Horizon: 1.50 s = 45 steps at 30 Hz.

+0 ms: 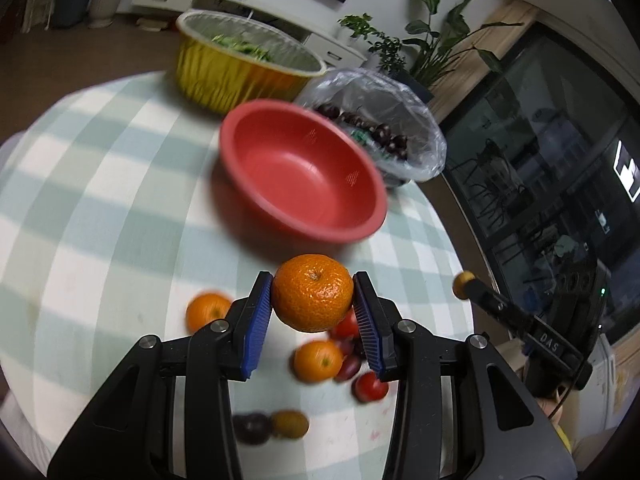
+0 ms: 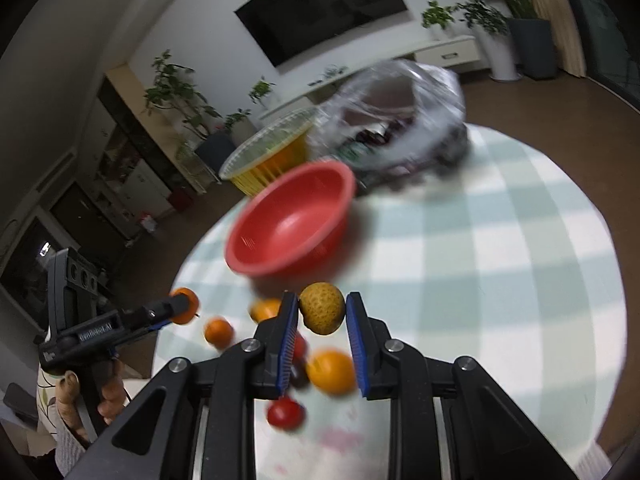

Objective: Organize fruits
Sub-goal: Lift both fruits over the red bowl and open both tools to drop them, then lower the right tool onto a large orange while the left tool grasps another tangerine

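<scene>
Left tool (image 1: 313, 294) clamped on an orange (image 1: 313, 292), held above the checked desk (image 1: 100, 200), red bowl (image 1: 300, 172) at 12 o'clock of it. Right tool (image 2: 322, 312) pinched narrow on a small yellow-brown fruit (image 2: 322, 308), bowl at 11 o'clock. Only in the left view: a kiwi (image 1: 289, 424) and a dark fruit (image 1: 252, 428) near 6 o'clock, cherries (image 1: 384, 134) in a clear bag (image 1: 420, 120). Only in the right view: a hand (image 2: 106, 396) gripping the left tool's handle. In both: gold foil tub (image 1: 224, 76), loose oranges and red fruits blurred on the desk below the tools.
</scene>
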Motion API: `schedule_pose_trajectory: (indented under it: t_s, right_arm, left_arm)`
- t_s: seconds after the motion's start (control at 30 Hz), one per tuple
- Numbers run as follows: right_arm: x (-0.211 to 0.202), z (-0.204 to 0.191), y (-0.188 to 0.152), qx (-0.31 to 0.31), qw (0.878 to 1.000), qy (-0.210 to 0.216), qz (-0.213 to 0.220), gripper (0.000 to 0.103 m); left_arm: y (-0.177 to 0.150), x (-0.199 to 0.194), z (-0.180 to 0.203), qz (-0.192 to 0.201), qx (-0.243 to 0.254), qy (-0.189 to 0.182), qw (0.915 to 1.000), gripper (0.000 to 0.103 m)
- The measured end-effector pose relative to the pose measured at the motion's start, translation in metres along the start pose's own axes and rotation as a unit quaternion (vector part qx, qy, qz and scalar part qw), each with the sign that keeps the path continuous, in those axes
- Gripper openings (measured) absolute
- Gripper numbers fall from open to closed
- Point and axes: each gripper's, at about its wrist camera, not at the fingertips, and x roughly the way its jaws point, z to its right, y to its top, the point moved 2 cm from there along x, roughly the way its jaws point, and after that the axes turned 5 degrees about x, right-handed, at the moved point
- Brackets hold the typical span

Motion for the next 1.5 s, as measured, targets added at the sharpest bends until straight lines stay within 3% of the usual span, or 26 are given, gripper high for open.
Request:
schedule_pose_trajectory:
  t_s: [0.37, 0.8, 0.97, 1.1, 1.23, 1.5]
  right_arm:
    - [0.061, -0.030, 0.048, -0.041, 0.999, 0.018, -0.002, 0.027]
    - [0.126, -0.046, 0.047, -0.132, 0.990, -0.036, -0.035, 0.028]
    - [0.129, -0.049, 0.045, -0.155, 0.986, -0.049, -0.026, 0.047]
    - [0.127, -0.052, 0.043, -0.175, 0.983, -0.059, -0.019, 0.047]
    - [0.120, -0.053, 0.044, -0.171, 0.984, -0.052, -0.014, 0.047]
    - [0.081, -0.058, 0.029, -0.179, 0.983, -0.048, 0.010, 0.048]
  left_arm:
    - [0.058, 0.046, 0.004, -0.016, 0.046, 0.031, 0.9983, 0.038]
    - [0.072, 0.098, -0.005, -0.036, 0.093, 0.077, 0.9921, 0.038]
    - [0.071, 0.107, -0.005, -0.037, 0.104, 0.096, 0.9893, 0.039]
    - [0.072, 0.111, -0.003, -0.033, 0.117, 0.104, 0.9871, 0.039]
    - [0.073, 0.108, 0.000, -0.024, 0.119, 0.108, 0.9867, 0.048]
    - [0.068, 0.085, 0.001, -0.003, 0.115, 0.109, 0.9873, 0.048]
